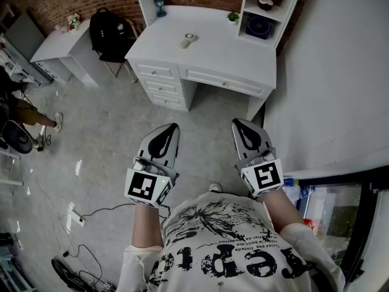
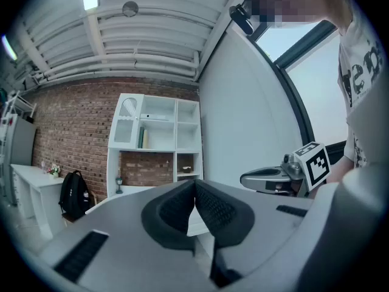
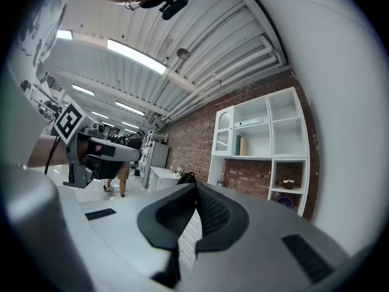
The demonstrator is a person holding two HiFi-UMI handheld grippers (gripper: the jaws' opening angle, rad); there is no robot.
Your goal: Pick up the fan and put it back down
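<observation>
A small pale object (image 1: 189,39), too small to identify for sure, lies on top of the white desk (image 1: 213,59) at the far side of the room. A dark blue round thing (image 1: 261,26) sits in the lower cubby of the desk's hutch, and it shows purple (image 3: 285,202) in the right gripper view. My left gripper (image 1: 172,128) (image 2: 194,184) and my right gripper (image 1: 238,124) (image 3: 196,187) are held level side by side over the floor, well short of the desk. On both, the jaws are shut with nothing between them.
A black backpack (image 1: 109,32) rests on a chair left of the desk, beside a second white table (image 1: 58,44). A person (image 1: 27,111) stands at the far left. Cables (image 1: 91,215) trail over the floor. A white wall (image 1: 328,78) runs along the right.
</observation>
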